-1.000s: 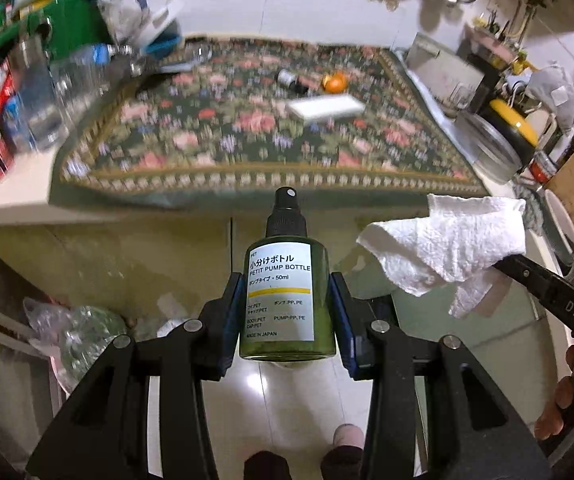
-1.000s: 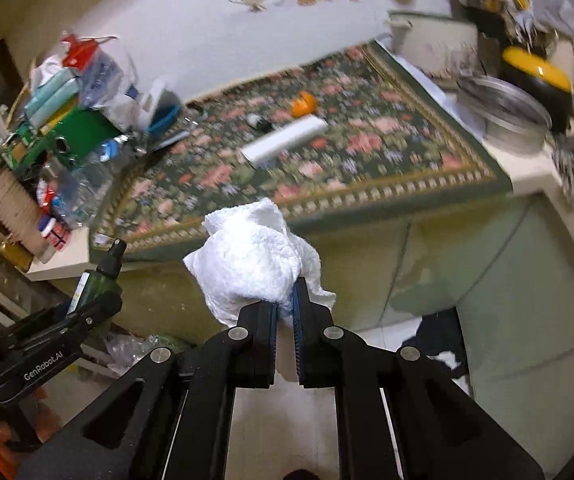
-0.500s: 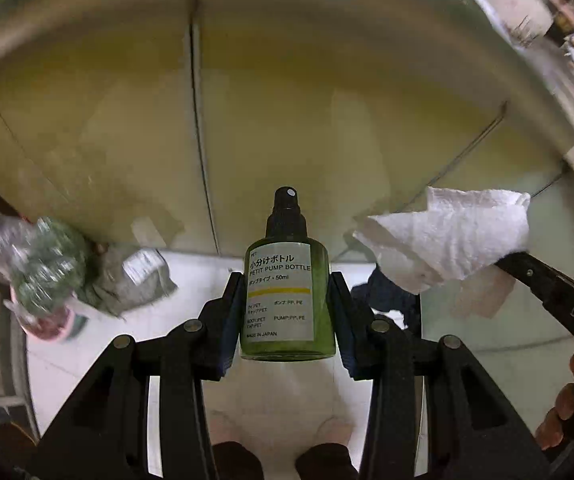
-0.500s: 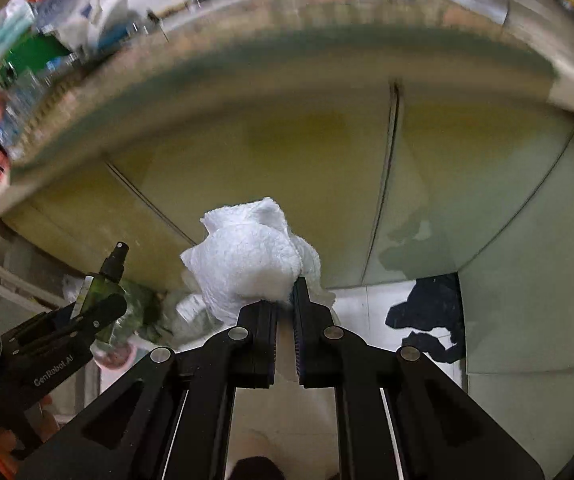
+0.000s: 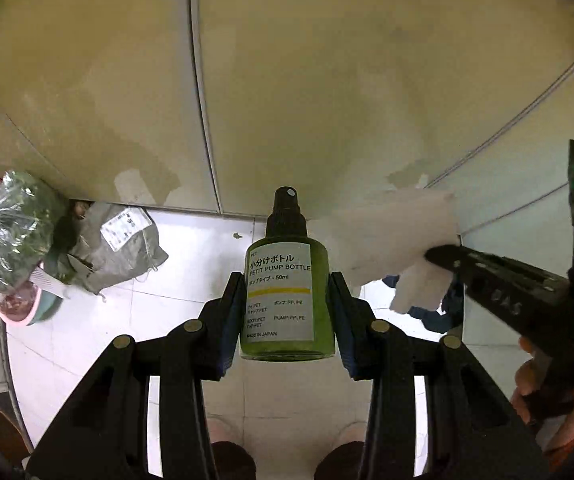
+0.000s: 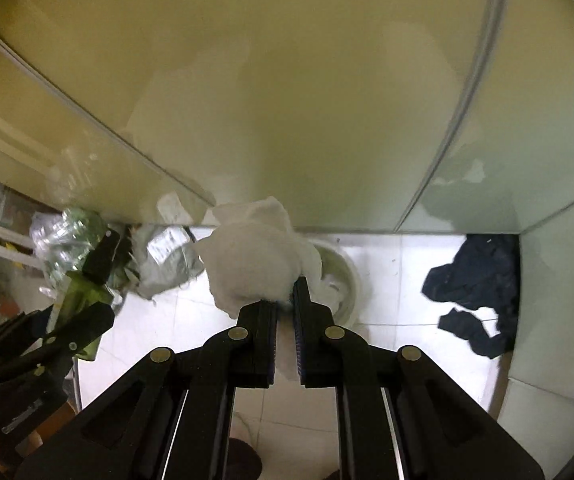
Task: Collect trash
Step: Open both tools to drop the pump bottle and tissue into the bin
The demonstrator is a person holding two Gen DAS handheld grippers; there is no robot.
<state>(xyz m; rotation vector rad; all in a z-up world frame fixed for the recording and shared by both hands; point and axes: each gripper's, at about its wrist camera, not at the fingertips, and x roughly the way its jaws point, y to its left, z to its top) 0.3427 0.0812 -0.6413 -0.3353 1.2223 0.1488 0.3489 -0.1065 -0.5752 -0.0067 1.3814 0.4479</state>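
My left gripper [image 5: 287, 300] is shut on a small green pump bottle [image 5: 285, 296] with a black spray cap and a white label, held upright above the white floor tiles. It also shows at the left of the right wrist view [image 6: 83, 292]. My right gripper [image 6: 285, 296] is shut on a crumpled white paper towel [image 6: 253, 264], which also shows in the left wrist view [image 5: 395, 240]. A round white bin [image 6: 347, 280] with white paper inside stands on the floor right behind the towel, partly hidden by it.
Glossy beige cabinet doors [image 5: 327, 80] fill the background. On the floor at the left lie a clear plastic bag of greens [image 5: 11, 224], a grey bag [image 5: 115, 248] and a pink bowl [image 5: 27, 308]. A dark blue cloth [image 6: 479, 284] lies at the right.
Both grippers have dropped from table height to near the floor and tilted down; the table top has left view. The bottle and the towel are still held. The white bin has come into view.
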